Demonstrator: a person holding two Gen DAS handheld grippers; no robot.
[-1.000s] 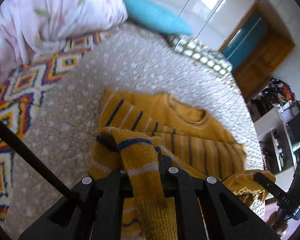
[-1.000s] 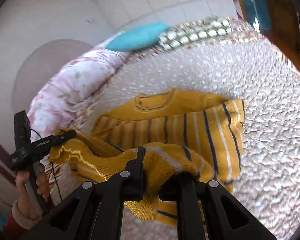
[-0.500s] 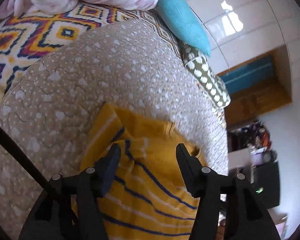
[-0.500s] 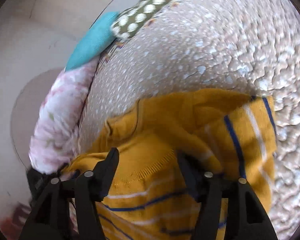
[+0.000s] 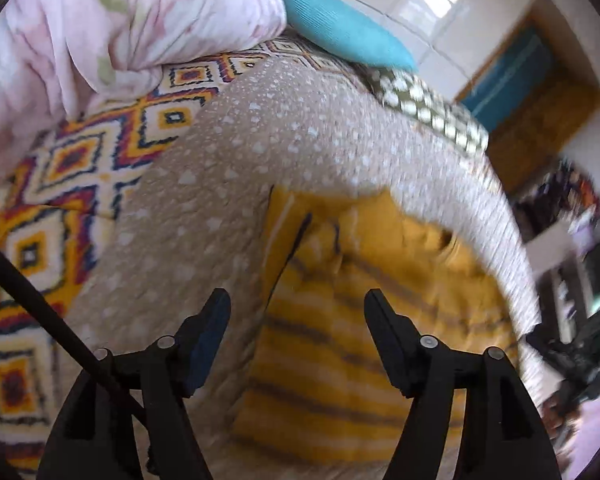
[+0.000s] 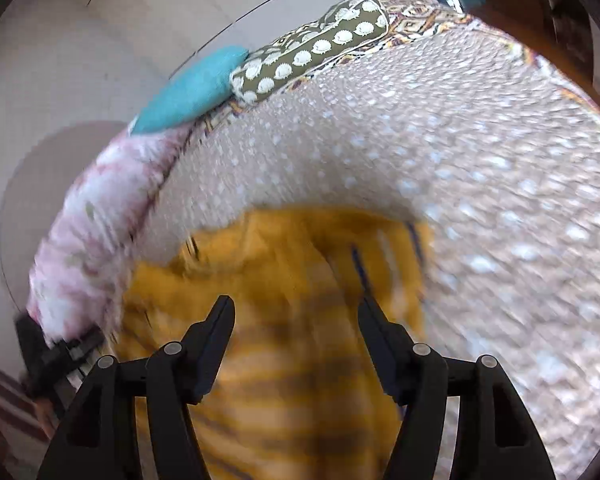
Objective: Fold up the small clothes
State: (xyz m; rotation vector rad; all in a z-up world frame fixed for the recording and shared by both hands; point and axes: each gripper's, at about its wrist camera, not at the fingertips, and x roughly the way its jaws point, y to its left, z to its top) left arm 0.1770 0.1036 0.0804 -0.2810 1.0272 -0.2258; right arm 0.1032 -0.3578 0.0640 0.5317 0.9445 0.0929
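Note:
A small mustard-yellow knitted sweater (image 5: 364, 320) with dark and pale stripes lies folded over on a beige spotted quilt (image 5: 236, 168). It also shows, blurred, in the right wrist view (image 6: 300, 320). My left gripper (image 5: 298, 304) is open and empty above the sweater's left edge. My right gripper (image 6: 296, 310) is open and empty above the sweater's right part. The other gripper shows at the right edge of the left wrist view (image 5: 572, 352) and at the left edge of the right wrist view (image 6: 56, 356).
A pink floral duvet (image 5: 112, 28), a teal pillow (image 5: 340, 32) and a green spotted bolster (image 5: 424, 108) lie at the bed's far side. A patterned blanket (image 5: 60, 184) lies left of the quilt. A wooden door (image 5: 540, 104) stands beyond.
Both grippers held the sweater's lower part a second ago, carried it forward over the upper part and let go. Both now stand open and have drawn back above the folded sweater.

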